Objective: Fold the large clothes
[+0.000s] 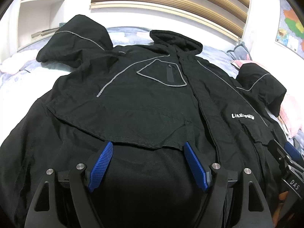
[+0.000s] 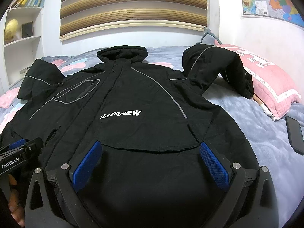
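Evidently, the left hand-held gripper is held with its blue pads spread wide and nothing between them, poised just above the lower hem of the black jacket. The right hand-held gripper is likewise spread wide and grips nothing, set beside the left one over the same hem, on the side bearing the white logo. The jacket is laid front-up and closed along the middle of the bed, its hem toward the near edge and its hood toward the far edge under the window blind. Both sleeves are seen bunched and humped at the shoulders rather than laid flat: the one sleeve near the shelf-side edge, the other sleeve touching the pink pillow. A dark phone lies on the blanket near the pillow-side edge, apart from the jacket. The folding is judged barely begun: the garment is spread out, but no fold of body or sleeves is yet made, and everything remains to be done.
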Available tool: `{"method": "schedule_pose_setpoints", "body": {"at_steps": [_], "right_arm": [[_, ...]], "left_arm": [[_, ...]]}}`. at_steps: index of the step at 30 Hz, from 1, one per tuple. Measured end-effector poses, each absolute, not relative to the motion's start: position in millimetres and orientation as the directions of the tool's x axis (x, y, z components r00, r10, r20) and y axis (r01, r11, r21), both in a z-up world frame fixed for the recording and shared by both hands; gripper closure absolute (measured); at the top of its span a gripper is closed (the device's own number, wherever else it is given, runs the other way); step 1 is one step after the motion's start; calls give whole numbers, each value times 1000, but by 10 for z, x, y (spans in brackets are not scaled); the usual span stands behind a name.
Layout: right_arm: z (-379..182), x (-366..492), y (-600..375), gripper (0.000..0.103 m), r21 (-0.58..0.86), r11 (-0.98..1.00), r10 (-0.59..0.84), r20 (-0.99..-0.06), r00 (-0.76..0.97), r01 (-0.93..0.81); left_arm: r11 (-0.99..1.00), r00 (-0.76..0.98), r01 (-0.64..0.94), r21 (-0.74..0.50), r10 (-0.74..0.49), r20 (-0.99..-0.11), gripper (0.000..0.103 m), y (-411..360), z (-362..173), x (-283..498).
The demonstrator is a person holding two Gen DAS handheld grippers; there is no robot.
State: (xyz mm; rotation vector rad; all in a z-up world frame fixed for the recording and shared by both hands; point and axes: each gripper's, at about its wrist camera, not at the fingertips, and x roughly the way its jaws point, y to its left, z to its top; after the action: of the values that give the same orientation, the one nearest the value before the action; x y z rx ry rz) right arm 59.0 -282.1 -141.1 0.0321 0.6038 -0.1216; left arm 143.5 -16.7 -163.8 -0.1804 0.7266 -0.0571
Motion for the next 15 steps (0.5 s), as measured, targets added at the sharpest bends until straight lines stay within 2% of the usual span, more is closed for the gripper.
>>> {"method": "schedule_pose_setpoints", "body": {"at_steps": [15], "right_arm": [[-1429, 621, -2816, 0, -19, 993, -106, -576, 811, 116]], "left_arm": [[981, 739, -12, -195, -123, -663, 24, -175, -1662, 1444]]}}
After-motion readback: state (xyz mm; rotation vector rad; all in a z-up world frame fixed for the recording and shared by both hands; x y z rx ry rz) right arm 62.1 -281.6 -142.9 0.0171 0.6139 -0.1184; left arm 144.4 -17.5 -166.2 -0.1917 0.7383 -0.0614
